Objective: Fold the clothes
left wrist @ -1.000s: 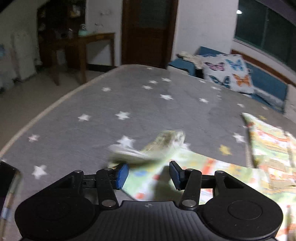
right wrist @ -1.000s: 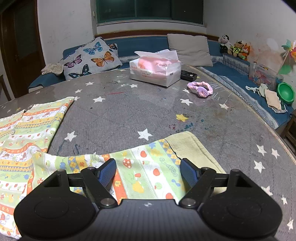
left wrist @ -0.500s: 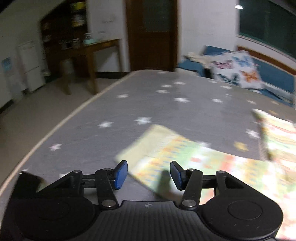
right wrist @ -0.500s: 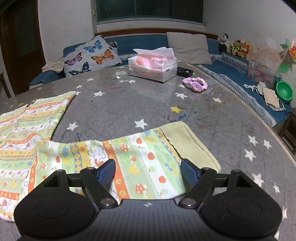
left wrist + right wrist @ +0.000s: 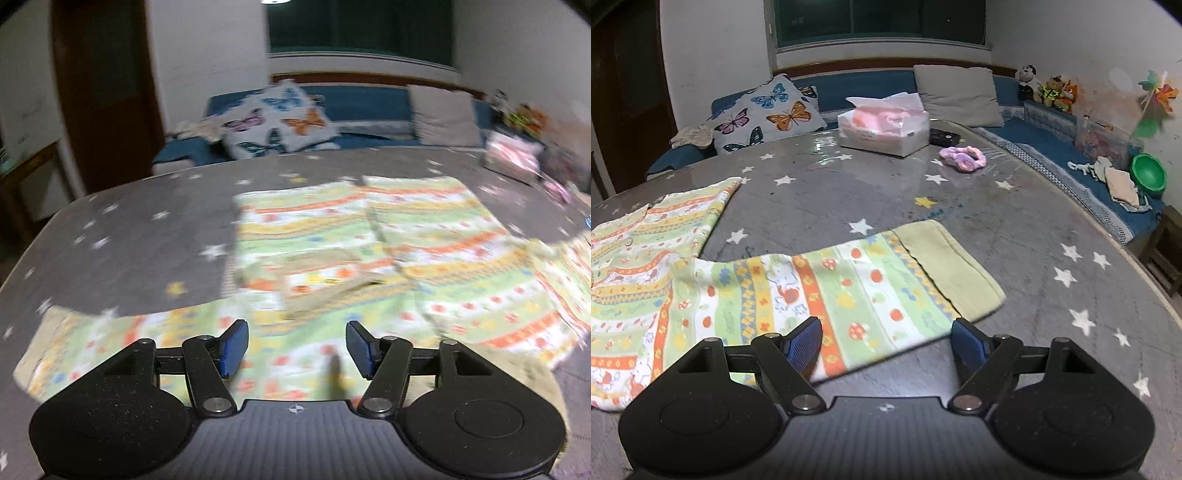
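A striped green, orange and yellow child's top (image 5: 373,243) lies spread flat on the grey star-print table (image 5: 147,229). My left gripper (image 5: 295,347) is open above the garment's near edge, nothing between its blue pads; this view is blurred. In the right wrist view one sleeve (image 5: 849,284) with a plain yellow-green cuff (image 5: 953,266) stretches to the right, and the body (image 5: 646,236) lies at the left. My right gripper (image 5: 886,343) hovers open over the sleeve's near edge, holding nothing.
A tissue box (image 5: 882,125), a dark remote (image 5: 943,137) and a purple scrunchie (image 5: 962,158) sit at the table's far side. A blue sofa with a butterfly pillow (image 5: 764,114) and a grey cushion (image 5: 956,94) runs behind. The table's edge curves at right (image 5: 1167,310).
The left gripper let the left sleeve drop flat and swung right to face the whole garment. The right gripper drew back a little from the right sleeve, still open.
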A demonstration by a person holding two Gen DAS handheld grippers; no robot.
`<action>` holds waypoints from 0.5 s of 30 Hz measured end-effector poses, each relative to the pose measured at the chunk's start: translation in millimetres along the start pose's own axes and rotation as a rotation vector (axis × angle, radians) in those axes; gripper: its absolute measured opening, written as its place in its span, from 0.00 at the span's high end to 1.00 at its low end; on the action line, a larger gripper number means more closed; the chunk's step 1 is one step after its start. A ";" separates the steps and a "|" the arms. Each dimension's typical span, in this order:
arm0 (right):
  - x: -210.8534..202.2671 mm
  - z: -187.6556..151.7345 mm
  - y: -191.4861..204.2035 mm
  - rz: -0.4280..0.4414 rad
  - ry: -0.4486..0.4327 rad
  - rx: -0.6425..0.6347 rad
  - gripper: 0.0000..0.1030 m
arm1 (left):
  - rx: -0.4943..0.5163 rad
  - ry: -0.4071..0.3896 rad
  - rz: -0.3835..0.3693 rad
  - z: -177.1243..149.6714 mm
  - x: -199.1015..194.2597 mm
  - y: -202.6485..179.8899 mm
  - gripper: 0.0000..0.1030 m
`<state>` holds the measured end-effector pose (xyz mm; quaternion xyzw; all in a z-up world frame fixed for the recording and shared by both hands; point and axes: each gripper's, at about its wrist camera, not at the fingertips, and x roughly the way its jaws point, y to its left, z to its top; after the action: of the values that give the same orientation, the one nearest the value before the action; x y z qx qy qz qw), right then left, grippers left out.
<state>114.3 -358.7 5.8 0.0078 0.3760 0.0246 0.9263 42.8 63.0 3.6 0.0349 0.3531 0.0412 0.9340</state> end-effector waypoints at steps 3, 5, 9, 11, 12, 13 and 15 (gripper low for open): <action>-3.2 -3.2 -6.5 -0.009 -0.008 0.016 0.30 | 0.078 -0.004 -0.020 -3.8 4.3 -21.6 0.37; -4.5 -2.6 -11.4 -0.012 -0.016 0.033 0.35 | 0.116 0.001 -0.025 -10.0 6.8 -28.2 0.37; -3.9 2.7 -24.5 -0.030 -0.033 0.079 0.42 | 0.158 -0.012 -0.027 -14.1 4.1 -32.3 0.34; -0.9 6.2 -30.0 -0.042 -0.036 0.091 0.44 | 0.158 -0.016 -0.034 -12.5 2.6 -31.4 0.33; 0.6 7.6 -32.1 -0.051 -0.039 0.093 0.44 | 0.157 -0.019 -0.035 -11.5 1.8 -30.7 0.33; 2.2 9.1 -34.2 -0.059 -0.041 0.096 0.45 | 0.155 -0.022 -0.035 -10.0 1.1 -29.6 0.32; 6.1 11.4 -38.3 -0.072 -0.042 0.105 0.48 | 0.142 -0.026 -0.036 -7.5 -1.1 -26.5 0.32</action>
<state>128.1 -396.6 8.5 0.0435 0.3574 -0.0289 0.9325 38.4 36.8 -3.8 0.0955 0.3433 -0.0012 0.9344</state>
